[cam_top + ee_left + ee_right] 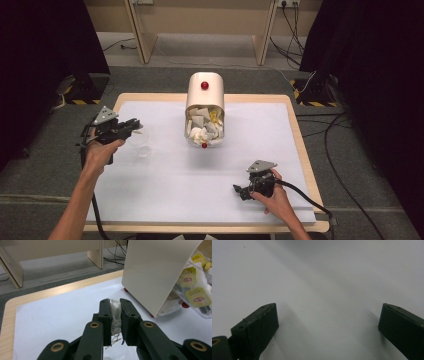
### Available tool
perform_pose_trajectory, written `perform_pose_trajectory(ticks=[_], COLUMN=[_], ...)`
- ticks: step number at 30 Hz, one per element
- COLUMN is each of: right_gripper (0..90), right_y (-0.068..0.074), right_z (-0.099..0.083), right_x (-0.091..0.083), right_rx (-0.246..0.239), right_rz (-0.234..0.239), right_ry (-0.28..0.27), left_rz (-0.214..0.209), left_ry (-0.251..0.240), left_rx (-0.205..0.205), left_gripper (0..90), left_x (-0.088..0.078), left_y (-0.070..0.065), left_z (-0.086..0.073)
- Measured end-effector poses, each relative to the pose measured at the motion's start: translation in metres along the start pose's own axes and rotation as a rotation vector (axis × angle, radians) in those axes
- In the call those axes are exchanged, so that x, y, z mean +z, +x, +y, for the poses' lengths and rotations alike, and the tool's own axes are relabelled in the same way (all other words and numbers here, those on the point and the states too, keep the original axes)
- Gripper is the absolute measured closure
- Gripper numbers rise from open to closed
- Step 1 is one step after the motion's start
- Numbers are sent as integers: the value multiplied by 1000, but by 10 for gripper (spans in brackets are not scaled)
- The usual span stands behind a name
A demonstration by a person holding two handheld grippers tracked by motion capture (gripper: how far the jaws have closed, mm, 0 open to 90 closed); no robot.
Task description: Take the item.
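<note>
Teabag (pixel 115 315) sits clamped between the jaws of my left gripper (pixel 115 305), a small white pouch pinched flat with its pale string trailing loose below the pads; from the left gripper view I see the jaws pressed tight against both sides of it. On the high view that left gripper (pixel 134 125) is held above the left part of the white mat (pixel 165 195), and a clear glass cup (pixel 141 145) stands just beside and below its tips, so faint against the mat that I can barely make out its rim. Near the middle of the far side stands the cream dispenser box (pixel 205 97) with a red knob on top, its clear front bin (pixel 204 131) stuffed with more white and yellow-tagged teabags; in the left gripper view the same cream box (pixel 160 272) rises just to the right beyond my jaws, yellow-labelled sachets (pixel 197 296) showing through the plastic. My right gripper (pixel 242 190) rests low on the near right part of the mat, well apart from the box and the cup, my hand (pixel 272 197) wrapped around its grip. In the right gripper view its two jaws stand wide apart with bare white mat (pixel 324 290) between them
</note>
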State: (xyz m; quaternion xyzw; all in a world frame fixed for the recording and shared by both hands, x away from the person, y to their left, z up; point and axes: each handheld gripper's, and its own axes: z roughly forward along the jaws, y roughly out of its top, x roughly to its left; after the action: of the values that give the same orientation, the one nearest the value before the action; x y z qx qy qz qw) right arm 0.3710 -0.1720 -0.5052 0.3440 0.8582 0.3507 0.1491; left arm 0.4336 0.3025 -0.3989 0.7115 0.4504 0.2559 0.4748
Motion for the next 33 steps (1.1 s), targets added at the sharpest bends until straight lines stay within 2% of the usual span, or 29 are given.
perform_pose_trajectory(ticks=[12, 27, 33], right_gripper=[33, 33, 33], right_y=[0, 0, 0], right_z=[0, 0, 0], right_x=[0, 0, 0], right_rx=[0, 0, 0], right_rz=[0, 0, 0], right_ry=[0, 0, 0], left_rz=[-5, 4, 2], left_ry=[30, 73, 81], left_rx=[-15, -17, -15], left_gripper=[792, 790, 783], left_x=[5, 13, 15], left_y=[0, 1, -1], left_z=[-16, -30, -31])
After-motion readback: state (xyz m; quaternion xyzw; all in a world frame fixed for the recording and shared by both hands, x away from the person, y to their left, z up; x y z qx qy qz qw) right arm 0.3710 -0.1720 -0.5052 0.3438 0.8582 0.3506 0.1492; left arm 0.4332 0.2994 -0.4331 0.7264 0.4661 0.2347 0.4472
